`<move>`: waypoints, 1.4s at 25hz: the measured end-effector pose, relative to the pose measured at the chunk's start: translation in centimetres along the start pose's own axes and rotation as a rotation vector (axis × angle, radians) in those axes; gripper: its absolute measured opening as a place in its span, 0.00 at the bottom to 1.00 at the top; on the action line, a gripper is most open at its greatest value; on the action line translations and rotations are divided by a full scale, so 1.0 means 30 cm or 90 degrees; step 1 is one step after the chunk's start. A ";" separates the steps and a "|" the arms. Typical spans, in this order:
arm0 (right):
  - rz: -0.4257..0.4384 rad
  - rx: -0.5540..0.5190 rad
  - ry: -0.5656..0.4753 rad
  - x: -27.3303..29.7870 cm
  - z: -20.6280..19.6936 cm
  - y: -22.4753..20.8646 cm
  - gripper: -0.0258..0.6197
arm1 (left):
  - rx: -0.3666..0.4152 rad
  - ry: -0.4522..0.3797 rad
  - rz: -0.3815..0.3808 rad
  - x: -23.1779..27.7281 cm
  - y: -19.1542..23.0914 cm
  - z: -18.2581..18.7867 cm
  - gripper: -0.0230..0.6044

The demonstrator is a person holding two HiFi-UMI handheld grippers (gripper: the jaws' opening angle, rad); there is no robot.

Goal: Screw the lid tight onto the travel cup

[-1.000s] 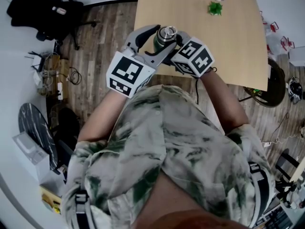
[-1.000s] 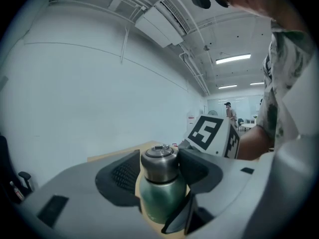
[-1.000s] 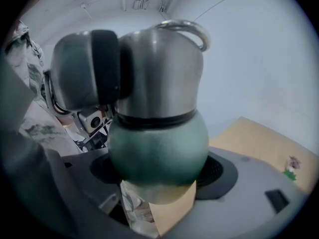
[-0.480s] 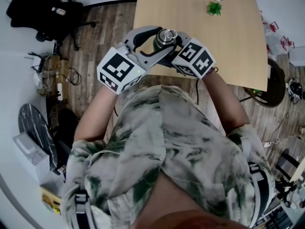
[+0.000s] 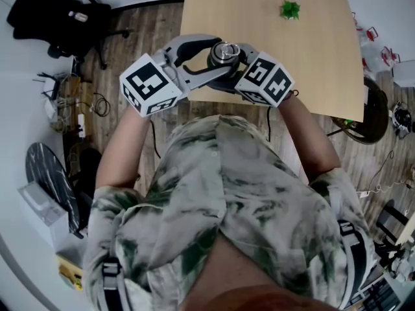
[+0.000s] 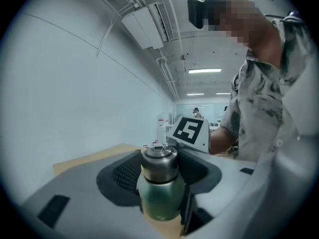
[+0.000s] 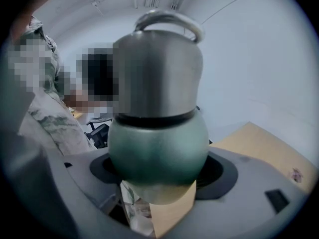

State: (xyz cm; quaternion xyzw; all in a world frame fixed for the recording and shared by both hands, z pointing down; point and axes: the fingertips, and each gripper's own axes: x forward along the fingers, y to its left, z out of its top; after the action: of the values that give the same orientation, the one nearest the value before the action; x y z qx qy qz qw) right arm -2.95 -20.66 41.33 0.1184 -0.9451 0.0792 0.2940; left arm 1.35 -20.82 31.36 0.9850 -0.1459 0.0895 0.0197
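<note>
In the head view, the person in a patterned shirt (image 5: 227, 193) held both claws at the near edge of the wooden table (image 5: 305, 50). The cup (image 5: 224, 52) stood upright between them, seen from above. The left claw (image 5: 219, 57) reached it from the left, with one curved jaw on each side of it. The right claw (image 5: 235, 61) reached it from the right, and its marker cube (image 5: 266, 78) was just beside the cup. A small green thing (image 5: 288, 10) lay well apart at the far edge of the table. A black chair (image 5: 48, 11) stood on the floor at the left. In the left claw view, the green cup stood between the two dark pads with its steel lid (image 6: 159, 159) sitting on top, and the claw was closed around the cup. The other claw's cube was behind it. In the right claw view, the cup was very near and filled the middle. Its round green body sat deep between the jaws, and this claw gripped the cup too. A ring stood on top of the lid.
</note>
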 end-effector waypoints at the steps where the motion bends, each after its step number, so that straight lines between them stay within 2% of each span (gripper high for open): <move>1: -0.001 0.002 0.001 0.000 -0.002 0.000 0.66 | -0.001 0.002 0.000 0.000 0.001 -0.002 0.43; 4: -0.012 0.017 0.002 0.003 -0.005 -0.007 0.66 | -0.007 0.006 0.024 0.003 0.008 -0.006 0.43; 12: -0.054 0.058 -0.004 0.003 -0.014 -0.053 0.66 | -0.039 -0.001 0.169 0.020 0.035 -0.008 0.44; 16: -0.056 0.068 -0.005 0.017 -0.012 -0.048 0.66 | -0.027 0.007 0.237 0.018 0.045 -0.006 0.44; 22: -0.054 0.070 -0.003 0.033 -0.004 -0.036 0.66 | -0.019 0.018 0.274 0.009 0.047 -0.022 0.44; 27: -0.052 0.062 -0.004 0.031 -0.002 -0.026 0.66 | 0.001 0.017 0.251 0.004 0.032 -0.021 0.43; 35: -0.021 0.026 -0.008 0.015 0.007 0.008 0.66 | 0.016 0.003 0.108 -0.010 -0.003 -0.010 0.43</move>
State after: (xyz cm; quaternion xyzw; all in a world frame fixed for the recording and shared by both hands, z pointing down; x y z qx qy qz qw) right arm -3.46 -20.56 41.40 0.1407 -0.9431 0.0927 0.2867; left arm 1.04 -20.65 31.59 0.9691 -0.2276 0.0953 0.0004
